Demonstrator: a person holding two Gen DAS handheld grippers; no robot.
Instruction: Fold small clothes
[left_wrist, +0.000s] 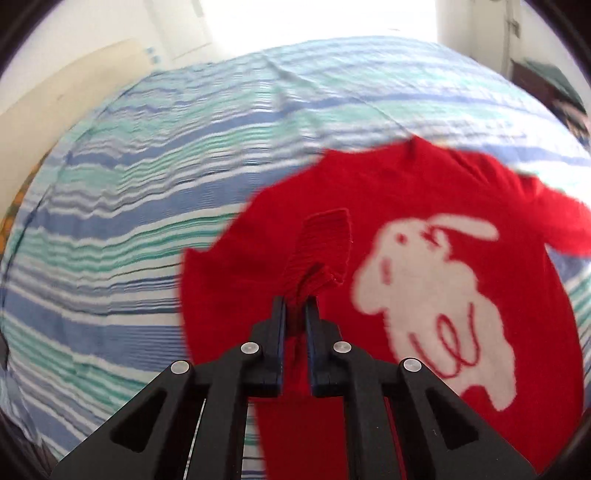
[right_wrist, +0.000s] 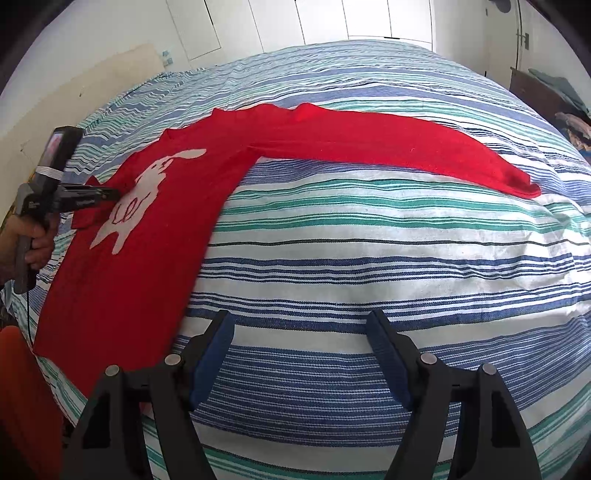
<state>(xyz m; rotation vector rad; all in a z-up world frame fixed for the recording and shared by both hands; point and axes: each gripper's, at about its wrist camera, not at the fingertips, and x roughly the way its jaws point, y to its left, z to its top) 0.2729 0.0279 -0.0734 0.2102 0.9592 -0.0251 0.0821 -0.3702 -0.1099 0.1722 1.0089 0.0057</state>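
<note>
A red sweater (left_wrist: 399, 184) with a white rabbit motif (left_wrist: 424, 291) lies flat on the striped bed. My left gripper (left_wrist: 295, 302) is shut on the ribbed cuff (left_wrist: 325, 240) of one sleeve, which stands lifted over the sweater's body. In the right wrist view the sweater (right_wrist: 147, 266) lies at the left, and its other sleeve (right_wrist: 388, 144) stretches far to the right across the bed. There a hand (right_wrist: 33, 240) holds the left gripper (right_wrist: 112, 194) at the rabbit's edge. My right gripper (right_wrist: 301, 325) stands open over bare bedspread, holding nothing.
The blue, green and white striped bedspread (right_wrist: 369, 240) covers the whole bed. A beige board (right_wrist: 74, 85) stands at the far left, white cupboard doors (right_wrist: 332, 18) behind. Dark furniture with piled clothes (right_wrist: 554, 99) stands at the right. Orange cloth (right_wrist: 22, 406) shows at the lower left.
</note>
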